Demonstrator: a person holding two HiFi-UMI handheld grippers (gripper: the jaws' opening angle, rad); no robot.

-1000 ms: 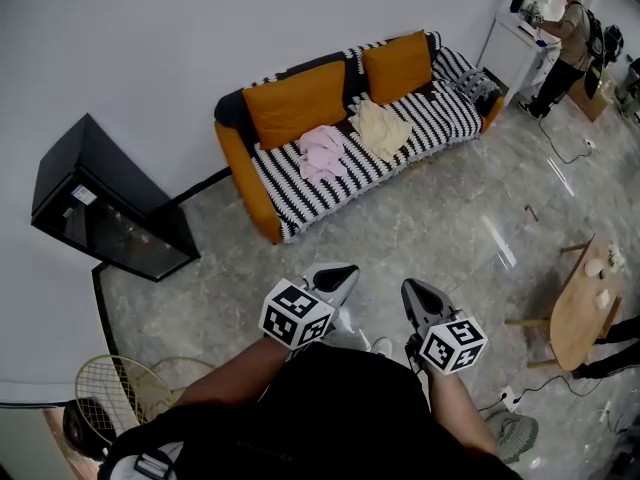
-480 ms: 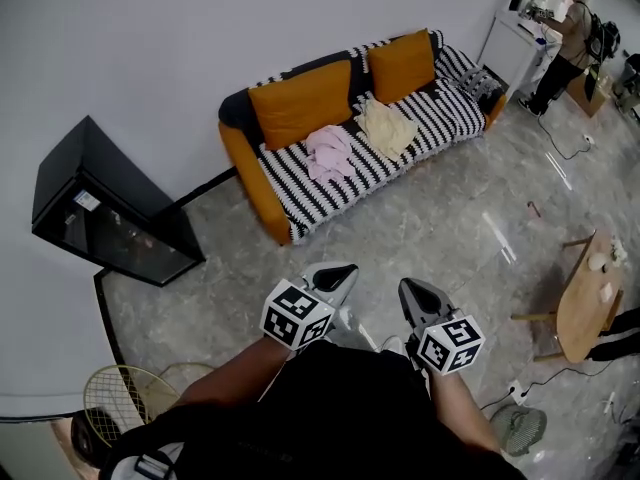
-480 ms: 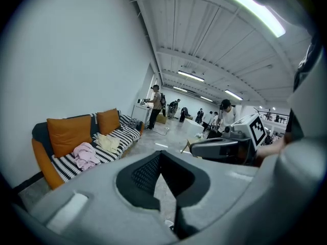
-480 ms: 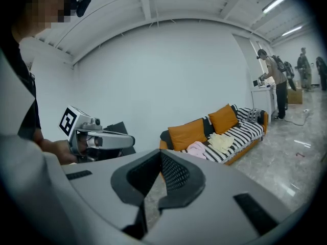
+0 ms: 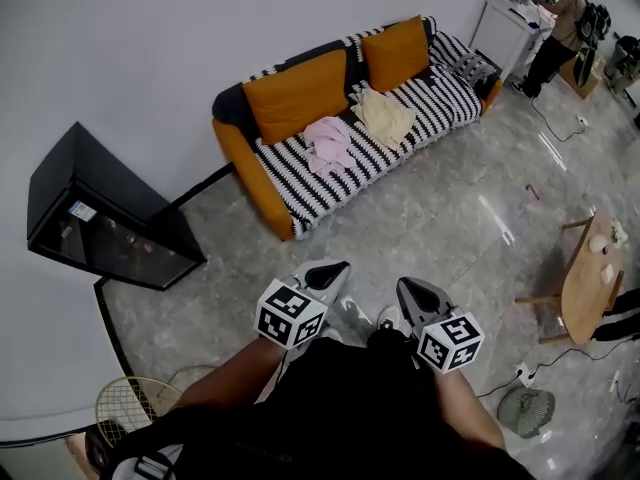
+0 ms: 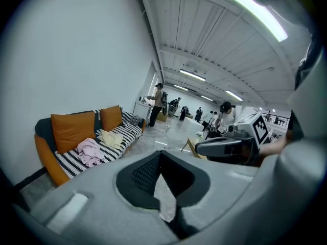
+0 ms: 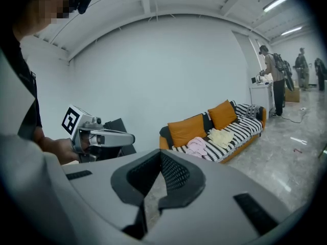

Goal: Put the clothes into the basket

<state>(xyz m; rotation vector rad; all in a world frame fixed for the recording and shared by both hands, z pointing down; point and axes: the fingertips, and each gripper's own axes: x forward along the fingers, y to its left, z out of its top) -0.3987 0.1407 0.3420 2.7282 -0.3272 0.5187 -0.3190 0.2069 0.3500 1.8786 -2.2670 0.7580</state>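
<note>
A pink garment (image 5: pixel 329 143) and a pale yellow garment (image 5: pixel 385 116) lie on the striped seat of an orange sofa (image 5: pixel 240 160) against the far wall. Both also show in the gripper views: the pink garment (image 6: pixel 91 151) (image 7: pixel 196 146) and the yellow one (image 6: pixel 110 137) (image 7: pixel 220 136). A pale wire basket (image 5: pixel 128 405) stands on the floor at the lower left, behind my hands. My left gripper (image 5: pixel 335 268) (image 6: pixel 160 160) and right gripper (image 5: pixel 408 288) (image 7: pixel 160 160) are held side by side over the floor, far short of the sofa. Both are shut with nothing in them.
A black cabinet (image 5: pixel 100 218) stands by the wall on the left. A wooden table (image 5: pixel 585 288) and a floor fan (image 5: pixel 525 410) are on the right, with a cable (image 5: pixel 555 128) trailing over the tiles. A person (image 5: pixel 558 23) stands at a white desk far right.
Both grippers have been carried forward over the floor towards the sofa, still shut. The basket has slipped further back at the lower left of the head view.
</note>
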